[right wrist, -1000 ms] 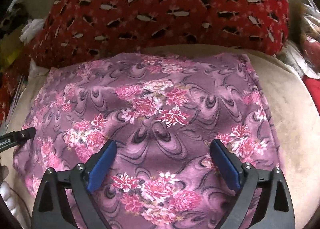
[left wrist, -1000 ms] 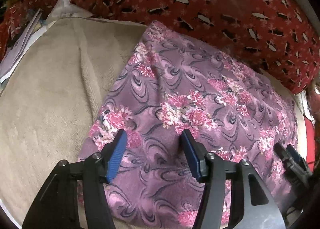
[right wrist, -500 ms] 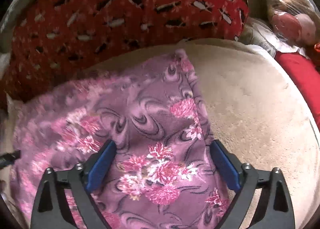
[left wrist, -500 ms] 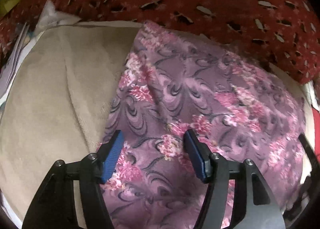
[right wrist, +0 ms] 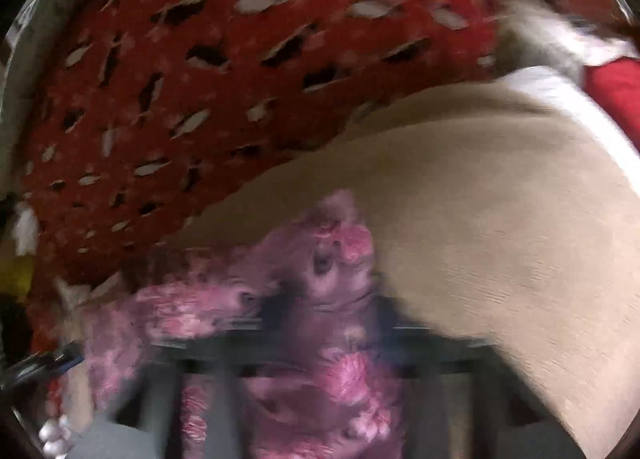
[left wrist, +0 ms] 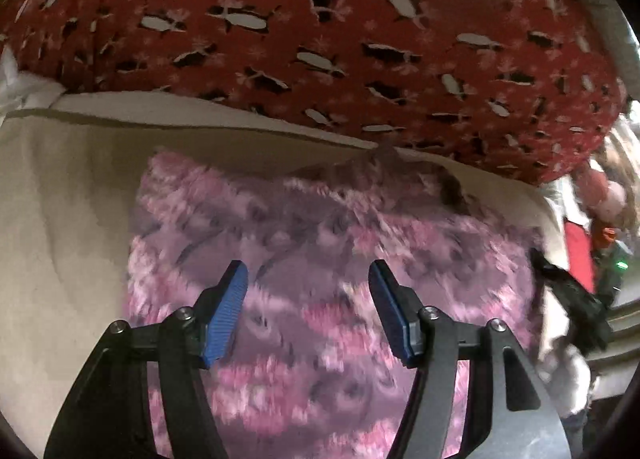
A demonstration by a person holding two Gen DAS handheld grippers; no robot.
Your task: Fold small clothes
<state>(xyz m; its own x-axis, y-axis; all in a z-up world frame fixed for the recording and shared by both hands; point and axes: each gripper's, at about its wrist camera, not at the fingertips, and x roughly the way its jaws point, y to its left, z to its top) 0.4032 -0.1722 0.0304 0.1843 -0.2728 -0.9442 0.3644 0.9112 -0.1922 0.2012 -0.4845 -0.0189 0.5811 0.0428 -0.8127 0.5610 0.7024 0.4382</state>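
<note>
A purple cloth with pink flowers (left wrist: 340, 227) lies on a beige towel (left wrist: 68, 219). My left gripper (left wrist: 308, 311) hovers open over the cloth's near middle, and its blue pads (left wrist: 226, 313) touch nothing that I can see. In the right wrist view the picture is blurred. There my right gripper (right wrist: 326, 315) is closing on the cloth's right edge, and a bunched fold of the cloth (right wrist: 328, 259) stands pinched between its dark fingers (right wrist: 276, 311). The right gripper (left wrist: 568, 291) also shows at the cloth's right edge in the left wrist view.
A big red cushion with black and white marks (left wrist: 320, 39) runs along the far side of the towel. Bare beige towel (right wrist: 500, 219) spreads to the right of the cloth. Red and white items (left wrist: 580, 251) lie past the towel's right end.
The right gripper slid to the cloth's right edge and went from wide open to closed on a bunched fold. The left gripper moved along the cloth and turned; its jaws stay open.
</note>
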